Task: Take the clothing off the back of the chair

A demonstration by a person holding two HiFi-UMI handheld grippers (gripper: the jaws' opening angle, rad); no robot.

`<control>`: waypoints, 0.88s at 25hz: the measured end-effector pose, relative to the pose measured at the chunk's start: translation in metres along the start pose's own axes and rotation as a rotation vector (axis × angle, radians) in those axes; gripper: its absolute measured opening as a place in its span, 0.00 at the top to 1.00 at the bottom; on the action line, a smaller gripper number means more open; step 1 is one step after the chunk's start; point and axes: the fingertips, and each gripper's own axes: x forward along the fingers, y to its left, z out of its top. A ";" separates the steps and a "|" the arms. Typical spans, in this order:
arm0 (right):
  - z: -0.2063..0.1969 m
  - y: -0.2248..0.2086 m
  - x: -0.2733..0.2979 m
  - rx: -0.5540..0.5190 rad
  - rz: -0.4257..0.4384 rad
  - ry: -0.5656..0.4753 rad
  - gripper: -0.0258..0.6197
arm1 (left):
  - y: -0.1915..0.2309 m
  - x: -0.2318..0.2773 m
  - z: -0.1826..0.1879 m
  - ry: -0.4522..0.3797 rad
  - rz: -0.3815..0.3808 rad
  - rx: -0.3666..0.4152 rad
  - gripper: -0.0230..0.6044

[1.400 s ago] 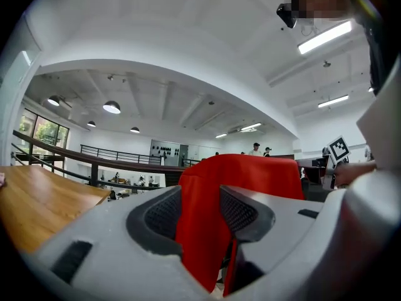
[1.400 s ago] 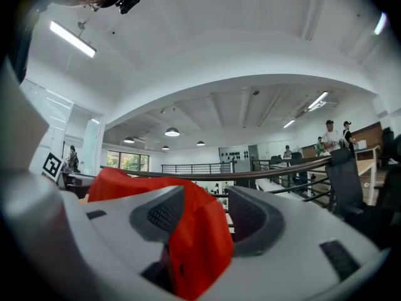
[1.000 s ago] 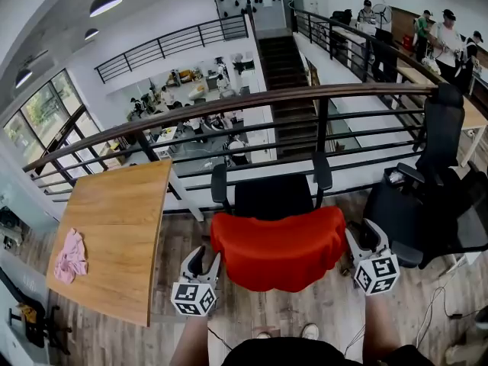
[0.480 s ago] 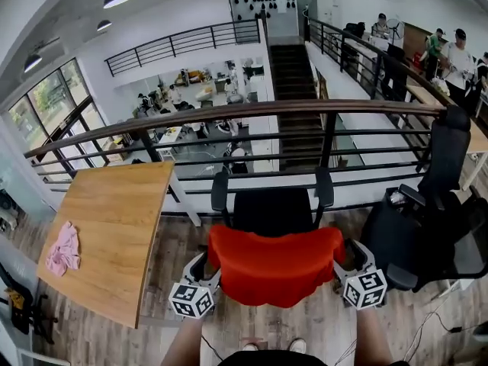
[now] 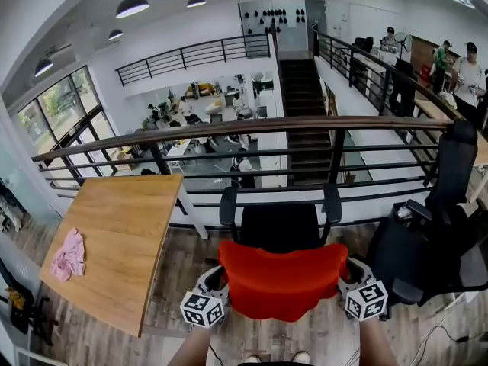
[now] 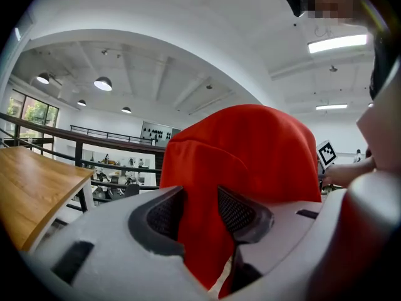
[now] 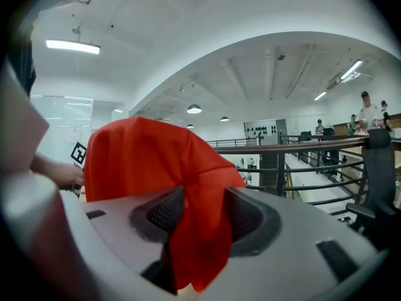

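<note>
A person is standing behind a black office chair [image 5: 278, 227] and looking down on it, with a tool in each hand. A red garment [image 5: 284, 280] is hanging draped over the chair's back, spanning the whole gap between the two tools.

The left hand-held gripper [image 6: 199, 211] is gripping the garment's left edge. Its jaws have just been closing, and a fold of red cloth is filling the space between them, touching both dark pads [image 6: 164, 213]. The right hand-held gripper [image 7: 199, 213] is doing the same at the garment's right edge. Its jaws have likewise just been closing, and a bunched fold is pressing against both of its pads. Both tools are pointing roughly level, away from the person.

Taking the cloth at both outer edges is probably keeping it spread, so that it lifts evenly off the backrest instead of sliding sideways or snagging. The garment is not yet lifted and is sitting fully over the backrest, so the removal is only beginning. The next move is likely calling for both hands to rise together.

Out to the left of the left hand-held gripper, well apart from it, a wooden surface [image 5: 114, 227] is carrying a small pink cloth [image 5: 69, 254]. Beyond both tools, past the chair, a dark railing [image 5: 229, 128] is running across.
</note>
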 end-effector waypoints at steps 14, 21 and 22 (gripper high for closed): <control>0.017 -0.006 -0.017 -0.015 -0.074 -0.043 0.93 | 0.005 -0.019 0.020 -0.031 0.028 0.036 0.92; 0.043 -0.002 -0.034 -0.020 -0.104 -0.114 0.93 | 0.003 -0.036 0.042 -0.070 0.055 0.105 0.92; 0.048 0.000 -0.037 -0.021 -0.104 -0.128 0.93 | 0.002 -0.040 0.046 -0.081 0.055 0.111 0.92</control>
